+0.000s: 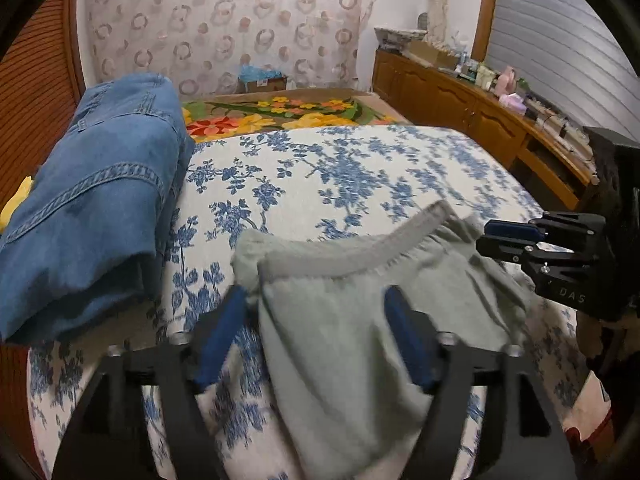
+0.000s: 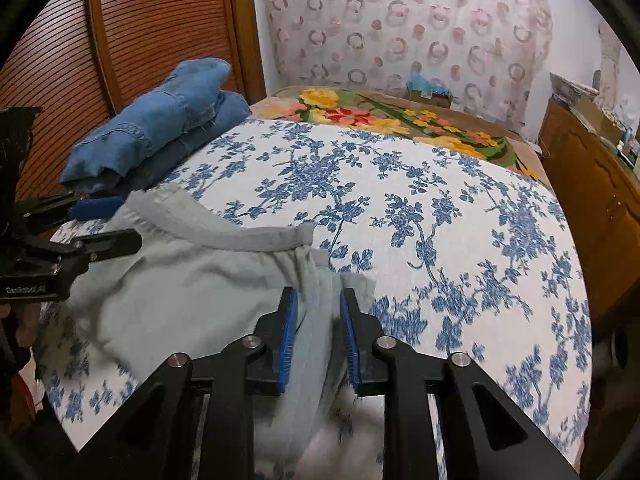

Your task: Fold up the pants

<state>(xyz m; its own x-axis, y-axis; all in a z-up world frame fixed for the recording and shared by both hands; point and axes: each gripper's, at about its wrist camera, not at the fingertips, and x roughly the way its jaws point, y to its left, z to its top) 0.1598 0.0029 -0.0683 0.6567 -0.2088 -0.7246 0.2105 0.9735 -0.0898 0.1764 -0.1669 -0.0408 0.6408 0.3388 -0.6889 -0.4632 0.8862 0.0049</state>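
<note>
Light grey pants [image 1: 336, 320] with an elastic waistband [image 1: 352, 252] hang over the near part of a bed with a blue-flowered white cover [image 1: 360, 168]. My left gripper [image 1: 316, 300] stands open, its blue pads wide apart around the left waist corner. My right gripper [image 2: 318, 300] has its pads partly closed around the right edge of the grey pants [image 2: 180, 280], with cloth between them; it also shows in the left wrist view [image 1: 496, 236]. The left gripper shows in the right wrist view [image 2: 116, 220].
A stack of folded blue jeans [image 1: 92, 200] lies on the left of the bed, beside a slatted wooden headboard [image 2: 120, 32]. A flowered blanket [image 1: 280, 114] lies at the far end. A wooden dresser [image 1: 480, 112] with clutter stands along the right.
</note>
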